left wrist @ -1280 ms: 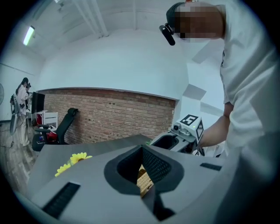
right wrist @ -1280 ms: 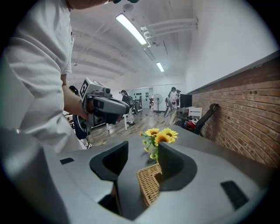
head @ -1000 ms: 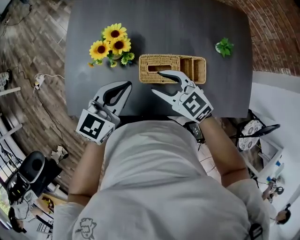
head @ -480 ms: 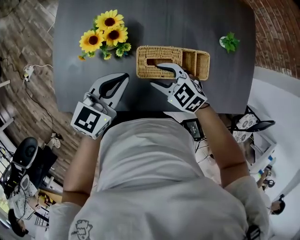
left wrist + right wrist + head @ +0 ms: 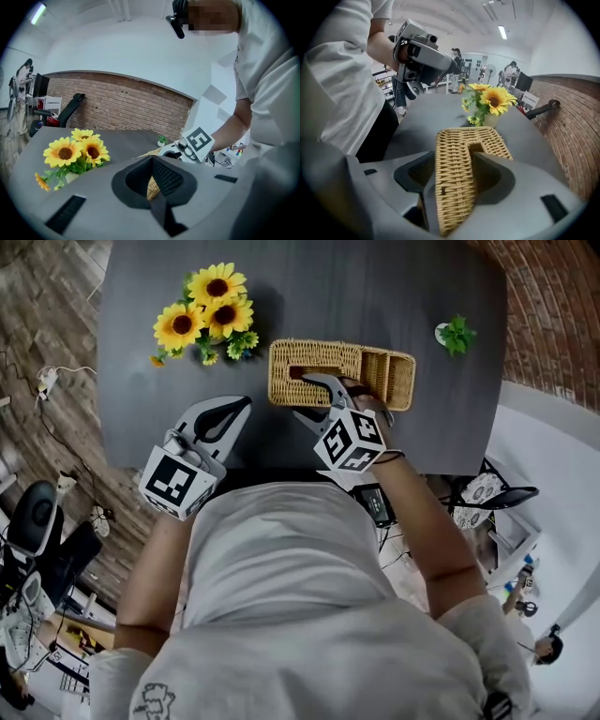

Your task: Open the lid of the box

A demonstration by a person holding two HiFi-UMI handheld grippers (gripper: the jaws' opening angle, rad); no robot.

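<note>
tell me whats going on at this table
A person stands at a dark table with a gripper in each hand. The right gripper has its jaws either side of the near strip of the lid of the wicker box, one jaw in the slot, and they are opening. The lid looks flat, not yet raised. The left gripper is off to the side, jaws shut and empty.

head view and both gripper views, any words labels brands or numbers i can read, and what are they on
No readable word, number or brand in any view.
Right marker cube: black-and-white square pattern, not lettering.
Left marker cube: the same kind of pattern, not lettering.
White shirt: a small line drawing near its lower edge, too small to tell whether it holds text.
</note>
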